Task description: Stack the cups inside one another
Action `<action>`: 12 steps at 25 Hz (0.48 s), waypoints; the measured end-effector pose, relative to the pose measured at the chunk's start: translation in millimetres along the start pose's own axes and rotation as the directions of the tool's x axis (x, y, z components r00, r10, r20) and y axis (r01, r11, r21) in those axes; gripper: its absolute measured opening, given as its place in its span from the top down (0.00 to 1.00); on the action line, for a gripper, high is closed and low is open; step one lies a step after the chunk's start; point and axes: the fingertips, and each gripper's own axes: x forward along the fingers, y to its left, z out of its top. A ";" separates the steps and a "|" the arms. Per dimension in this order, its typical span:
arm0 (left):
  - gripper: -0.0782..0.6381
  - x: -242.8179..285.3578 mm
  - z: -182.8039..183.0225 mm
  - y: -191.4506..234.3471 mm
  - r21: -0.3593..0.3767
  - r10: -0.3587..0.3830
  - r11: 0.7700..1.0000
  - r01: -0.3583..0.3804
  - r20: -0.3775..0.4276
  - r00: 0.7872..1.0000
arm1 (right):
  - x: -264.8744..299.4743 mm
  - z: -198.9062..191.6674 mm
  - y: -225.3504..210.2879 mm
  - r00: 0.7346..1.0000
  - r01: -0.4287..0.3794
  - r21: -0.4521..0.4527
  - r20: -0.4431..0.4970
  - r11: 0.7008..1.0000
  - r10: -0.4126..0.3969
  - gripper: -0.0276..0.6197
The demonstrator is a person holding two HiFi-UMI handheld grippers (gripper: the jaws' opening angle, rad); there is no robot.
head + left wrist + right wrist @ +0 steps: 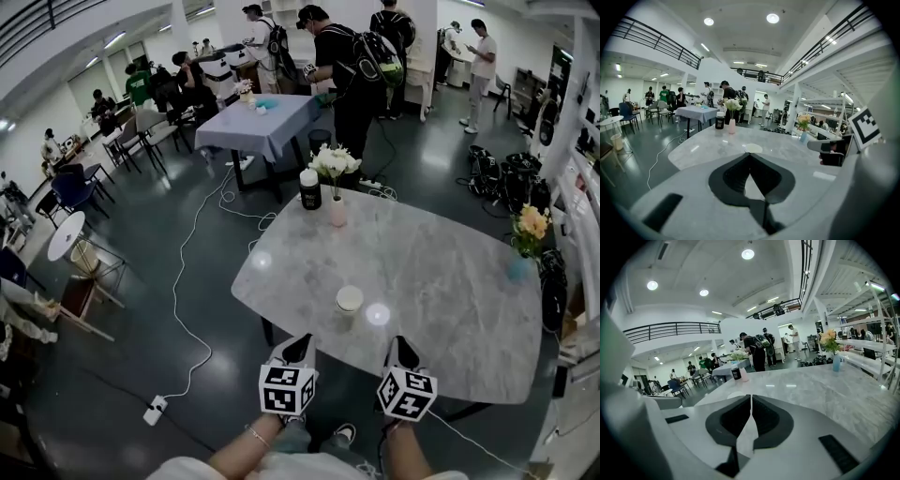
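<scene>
Left gripper (pixel 299 344) and right gripper (pixel 402 347) are hovering closed and empty; cup (pixel 349 300) is standing alone, maybe already nested, can't tell.

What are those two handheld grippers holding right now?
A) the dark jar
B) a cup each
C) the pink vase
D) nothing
D: the left gripper and right gripper are both shut with nothing between their jaws; the white cup stands untouched on the table.

The head view looks steeply down on the marble table (pixel 450 281), with the left gripper (pixel 302 339) and right gripper (pixel 401 342) at its bottom edge. Each gripper view looks low and nearly level across that tabletop. All three share the pink vase (pixel 337 211).
</scene>
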 end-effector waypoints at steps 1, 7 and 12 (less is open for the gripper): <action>0.90 -0.8 1.1 -1.7 0.006 -0.011 1.000 0.011 0.003 1.000 | -1.5 0.9 0.5 1.000 0.007 0.001 0.005 1.000 -0.007 0.93; 0.90 -3.0 9.2 -0.5 0.037 -0.060 0.998 0.059 0.019 0.998 | -6.3 6.1 19.0 0.999 0.023 0.003 0.029 1.000 -0.023 0.93; 0.90 0.7 11.1 3.7 0.023 -0.087 0.996 0.087 0.025 0.996 | -7.7 8.8 32.0 0.999 0.031 -0.021 0.037 0.999 -0.031 0.93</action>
